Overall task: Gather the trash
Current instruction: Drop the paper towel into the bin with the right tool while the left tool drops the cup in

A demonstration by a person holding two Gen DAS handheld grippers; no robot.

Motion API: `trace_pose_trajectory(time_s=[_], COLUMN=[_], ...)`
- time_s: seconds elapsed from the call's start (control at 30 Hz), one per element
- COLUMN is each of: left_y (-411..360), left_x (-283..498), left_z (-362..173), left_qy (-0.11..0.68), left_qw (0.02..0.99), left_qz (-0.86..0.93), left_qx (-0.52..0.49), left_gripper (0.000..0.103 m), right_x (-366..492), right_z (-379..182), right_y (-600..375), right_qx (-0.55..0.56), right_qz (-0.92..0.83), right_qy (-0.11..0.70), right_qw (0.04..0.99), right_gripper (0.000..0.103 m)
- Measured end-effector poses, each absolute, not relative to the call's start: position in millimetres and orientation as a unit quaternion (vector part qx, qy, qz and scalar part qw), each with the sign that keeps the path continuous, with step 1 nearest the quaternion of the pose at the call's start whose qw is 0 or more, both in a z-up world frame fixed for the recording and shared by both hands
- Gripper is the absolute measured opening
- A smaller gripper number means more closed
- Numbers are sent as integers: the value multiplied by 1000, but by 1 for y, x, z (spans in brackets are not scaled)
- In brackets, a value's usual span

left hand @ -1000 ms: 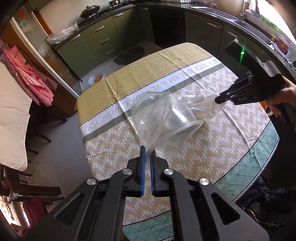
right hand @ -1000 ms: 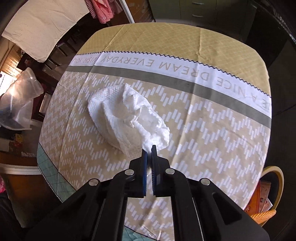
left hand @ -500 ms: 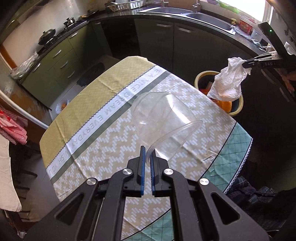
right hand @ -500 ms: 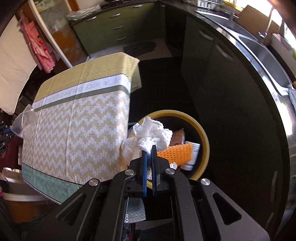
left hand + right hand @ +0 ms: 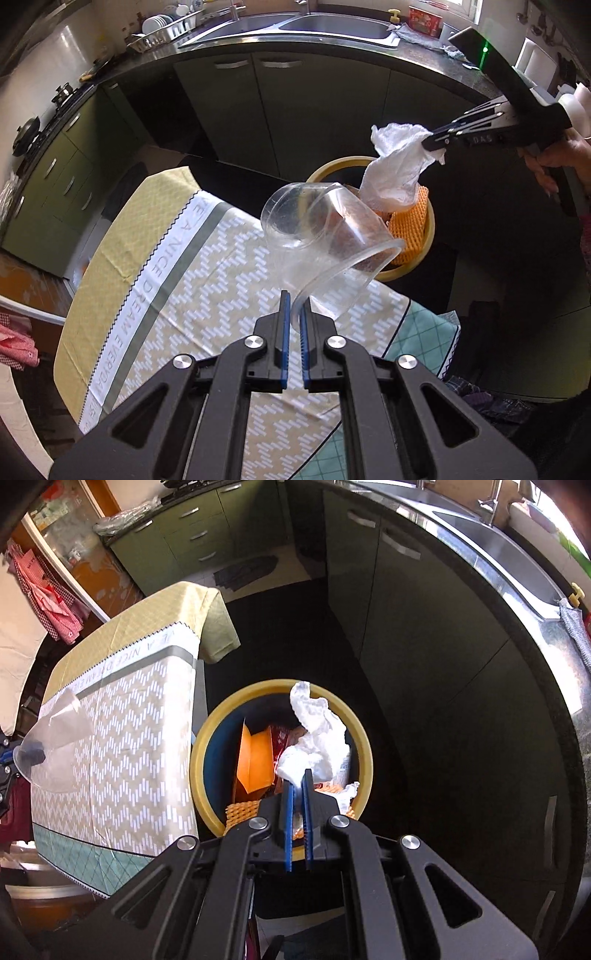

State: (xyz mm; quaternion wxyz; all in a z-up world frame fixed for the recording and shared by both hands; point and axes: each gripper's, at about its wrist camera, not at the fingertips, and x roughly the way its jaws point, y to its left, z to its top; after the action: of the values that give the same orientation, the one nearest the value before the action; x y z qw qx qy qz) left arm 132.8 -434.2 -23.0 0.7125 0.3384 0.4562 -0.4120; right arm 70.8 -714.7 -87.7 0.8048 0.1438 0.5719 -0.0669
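A clear plastic cup [image 5: 325, 240] lies on its side in the air, its rim pinched by my left gripper [image 5: 293, 306], which is shut on it above the table's near corner. The same cup [image 5: 55, 738] shows at the left of the right wrist view. My right gripper [image 5: 297, 779] is shut on a crumpled white paper towel [image 5: 317, 734] directly over the yellow-rimmed trash bin [image 5: 207, 738]. From the left wrist view that right gripper [image 5: 430, 142] holds the paper towel [image 5: 395, 170] above the bin [image 5: 413, 262].
The bin holds an orange foam net [image 5: 408, 232] and an orange carton [image 5: 255, 757]. A table under a beige zigzag cloth [image 5: 207, 280] stands left of the bin. Dark green cabinets [image 5: 406, 602] and a steel sink [image 5: 314, 27] curve behind. A hand [image 5: 561, 158] grips the right tool.
Both grippers swung from over the table toward the bin. The paper towel went from the tabletop to above the bin, and the cup now hangs near the table's corner beside it.
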Motion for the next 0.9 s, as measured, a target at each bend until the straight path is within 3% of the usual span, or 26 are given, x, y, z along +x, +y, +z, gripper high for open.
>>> trace_pose_trajectory(time_s=[0.07, 0.13, 0.2, 0.57, 0.9], left_y=[-452, -466, -480, -551, -616], left_x=[133, 132, 133, 136, 148], left_z=[-29, -35, -42, -80, -139], left_qy=[458, 460, 461, 469, 493], left_qw=[706, 699, 694, 674, 656], left_qz=[-415, -418, -419, -423, -404], left_qx=[346, 354, 362, 383, 404], left_gripper=[5, 5, 5, 5, 6], right_x=[68, 63, 56, -20, -95], right_z=[-98, -103, -100, -51, -65], right_y=[-715, -716, -717, -731, -737], right_qx=[161, 183, 198, 217, 244], right_qz=[-47, -24, -7, -19, -36], right_qy=[579, 578, 569, 507, 500], right_qw=[798, 795, 798, 834, 830], right_gripper=[9, 20, 56, 61, 62])
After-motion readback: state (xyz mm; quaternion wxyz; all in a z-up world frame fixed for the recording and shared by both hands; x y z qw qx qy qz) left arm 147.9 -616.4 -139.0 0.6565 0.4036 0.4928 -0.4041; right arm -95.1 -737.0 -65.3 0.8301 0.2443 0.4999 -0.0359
